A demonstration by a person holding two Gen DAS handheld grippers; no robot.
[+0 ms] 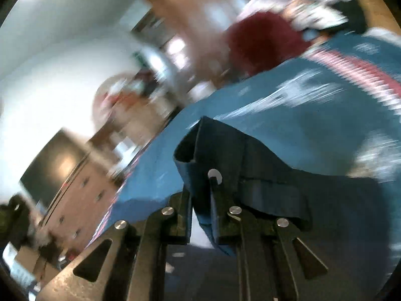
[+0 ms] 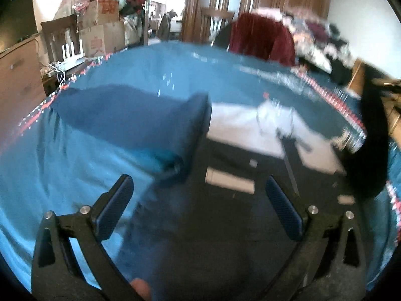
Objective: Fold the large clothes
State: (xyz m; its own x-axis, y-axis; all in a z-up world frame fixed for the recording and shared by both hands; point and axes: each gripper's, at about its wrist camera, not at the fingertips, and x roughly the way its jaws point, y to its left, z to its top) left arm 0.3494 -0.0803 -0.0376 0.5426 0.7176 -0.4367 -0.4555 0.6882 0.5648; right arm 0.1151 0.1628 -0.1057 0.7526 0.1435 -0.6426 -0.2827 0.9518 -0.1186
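Through the left wrist camera I see my left gripper (image 1: 201, 188) pinched down narrow on a hemmed edge of the dark navy garment (image 1: 263, 175), the fabric bunched up between the fingers and standing above them in a small loop. The rest of that garment trails off to the right and below, over the blue bedspread (image 1: 288, 125) with its red and white patterned border. Everything beyond is smeared with motion, so I read this as a lift in progress. To do it well I would keep the pinch firm, carry the edge in one smooth arc, and watch that only one layer of hem is caught; from here I cannot tell how many layers are in the grip

Through the right wrist camera my right gripper (image 2: 200, 200) stands with its jaws wide and nothing between the pads, hovering over the dark garment (image 2: 200, 225), which spreads across the middle of the bedspread (image 2: 62, 163). A white label sits on the dark cloth just ahead of the fingers. I judge this hand should take the matching edge before the fold is carried over

As for containers, cardboard boxes (image 2: 100, 32) are stacked by the far wall with bags and clutter heaped on top; their insides are hidden
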